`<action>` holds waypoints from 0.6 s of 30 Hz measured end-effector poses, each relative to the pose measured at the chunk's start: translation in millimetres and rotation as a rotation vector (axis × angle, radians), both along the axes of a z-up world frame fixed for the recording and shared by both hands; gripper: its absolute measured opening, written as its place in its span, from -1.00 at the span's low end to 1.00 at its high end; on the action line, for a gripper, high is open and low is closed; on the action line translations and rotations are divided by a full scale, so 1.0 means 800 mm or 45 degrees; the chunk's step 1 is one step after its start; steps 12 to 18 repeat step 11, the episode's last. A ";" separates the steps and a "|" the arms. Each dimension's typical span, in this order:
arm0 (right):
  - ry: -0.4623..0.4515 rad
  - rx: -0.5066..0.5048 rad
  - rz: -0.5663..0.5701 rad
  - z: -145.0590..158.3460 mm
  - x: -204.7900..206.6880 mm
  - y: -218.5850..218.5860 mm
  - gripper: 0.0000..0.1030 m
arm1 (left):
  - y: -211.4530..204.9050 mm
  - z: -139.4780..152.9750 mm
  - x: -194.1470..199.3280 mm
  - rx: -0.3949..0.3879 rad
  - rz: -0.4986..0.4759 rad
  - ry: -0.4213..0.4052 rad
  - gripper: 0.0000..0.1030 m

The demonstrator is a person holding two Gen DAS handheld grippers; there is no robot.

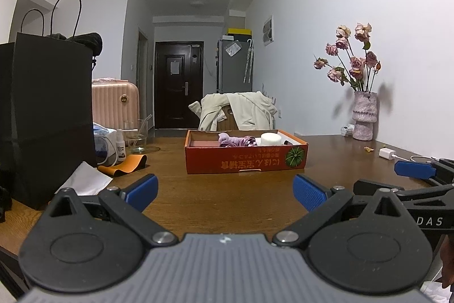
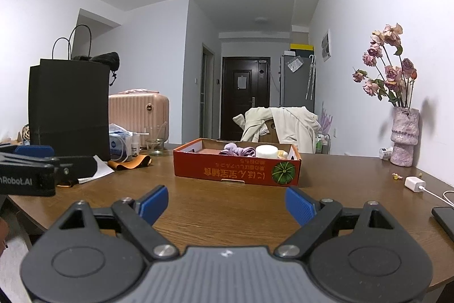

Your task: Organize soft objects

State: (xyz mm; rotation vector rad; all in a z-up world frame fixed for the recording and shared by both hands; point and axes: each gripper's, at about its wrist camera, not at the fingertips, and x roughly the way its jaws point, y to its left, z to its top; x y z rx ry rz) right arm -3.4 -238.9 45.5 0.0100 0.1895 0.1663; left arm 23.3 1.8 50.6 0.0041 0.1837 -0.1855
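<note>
Orange cardboard box holds what looks like lilac cloth; both the left gripper and right gripper gape wide, empty. Approach low over the rim.

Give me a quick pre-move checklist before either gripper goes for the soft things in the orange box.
1. Left gripper jaws open, nothing between them: ok.
2. Right gripper jaws open, nothing between them: ok.
3. Bare table between both grippers and the orange box: ok.
4. Purple cloth visible in the box, beside the white round container: ok.
5. Everything in the box visible: cannot tell, the near wall hides the floor.
6. Grippers apart from each other: ok, side by side, not touching.
</note>
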 end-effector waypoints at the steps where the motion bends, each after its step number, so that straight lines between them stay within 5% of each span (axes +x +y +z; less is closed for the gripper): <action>1: 0.000 0.001 -0.001 0.000 0.000 0.000 0.74 | 0.000 0.000 0.000 0.000 0.000 0.000 1.00; 18: 0.001 0.001 -0.002 -0.002 0.003 0.000 0.74 | 0.002 0.003 0.000 -0.001 -0.009 -0.015 1.00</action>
